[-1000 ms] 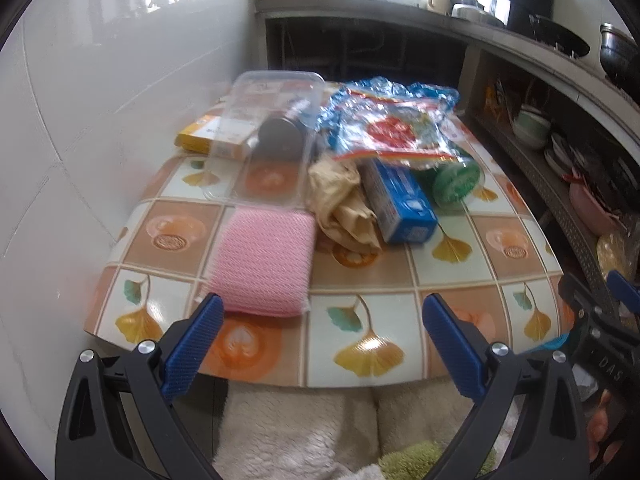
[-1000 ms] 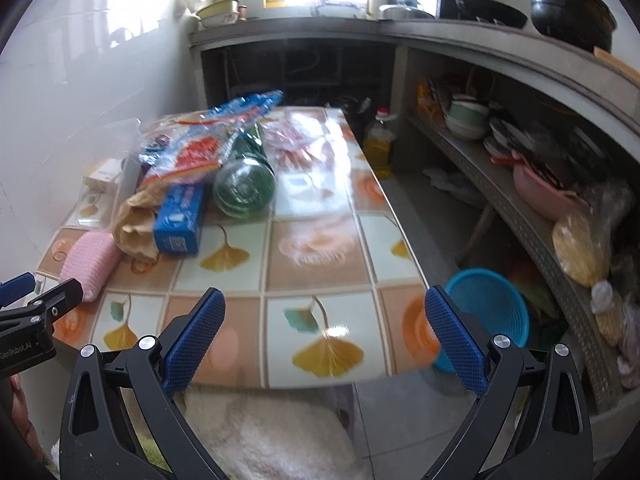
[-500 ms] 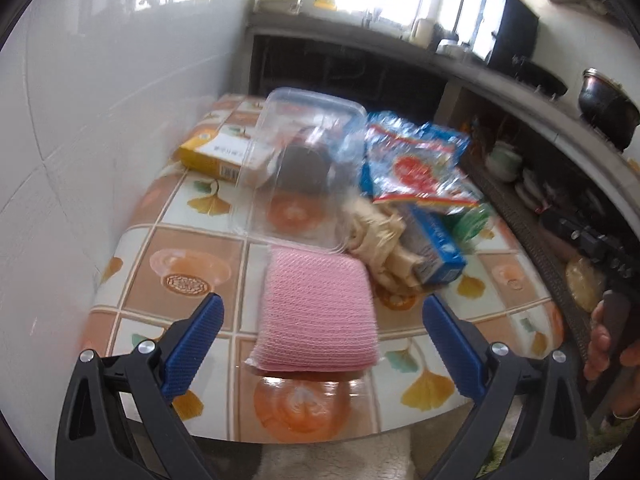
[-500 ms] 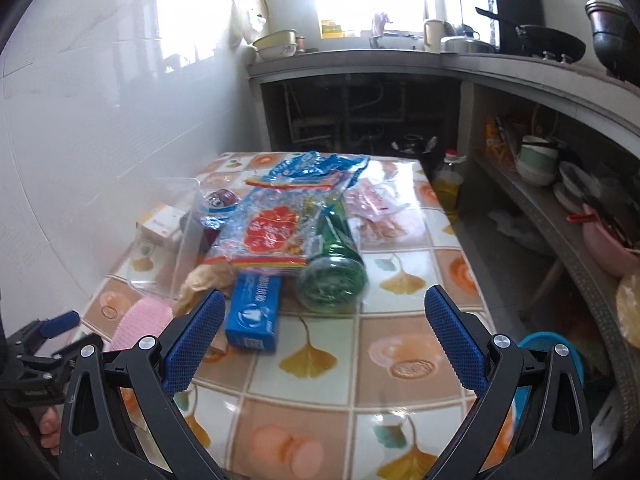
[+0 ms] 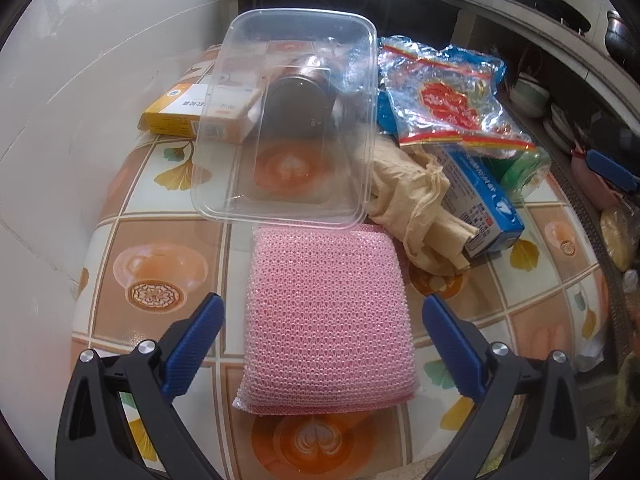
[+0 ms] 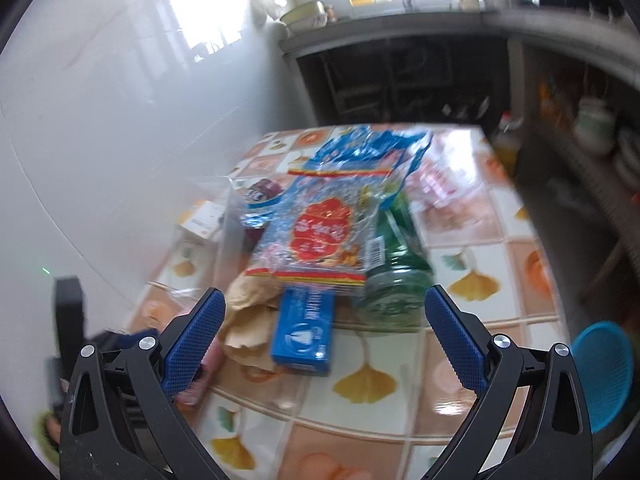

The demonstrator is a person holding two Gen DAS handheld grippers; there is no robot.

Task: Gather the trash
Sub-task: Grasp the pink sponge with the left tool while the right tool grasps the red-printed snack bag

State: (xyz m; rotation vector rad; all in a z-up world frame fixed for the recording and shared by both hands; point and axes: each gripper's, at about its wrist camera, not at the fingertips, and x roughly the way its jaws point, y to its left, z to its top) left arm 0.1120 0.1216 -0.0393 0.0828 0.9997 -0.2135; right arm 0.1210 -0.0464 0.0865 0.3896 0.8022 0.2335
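Your left gripper (image 5: pixel 322 334) is spread wide and holds nothing; the flat pink mesh scouring pad (image 5: pixel 326 316) lies on the tiled table (image 5: pixel 160 256) between its blue pads, long axis running away from you. Only the left wrist view shows the clear rectangular plastic container (image 5: pixel 288 116) just beyond the pad, its open side facing you, with a dark round jar (image 5: pixel 298 106) seen through it and a yellow cardboard box (image 5: pixel 200 110) beside it. Your right gripper (image 6: pixel 326 338) is equally wide apart and empty. Its blurred view alone shows the blue plastic basket (image 6: pixel 604 372) off the table's right edge. Ahead lie a blue carton (image 6: pixel 304 332) pointing away, a crumpled tan paper bag (image 6: pixel 250 316), a green plastic bottle (image 6: pixel 394 276) on its side, and a crinkled clear wrapper with red print (image 6: pixel 324 236) overlapping them.
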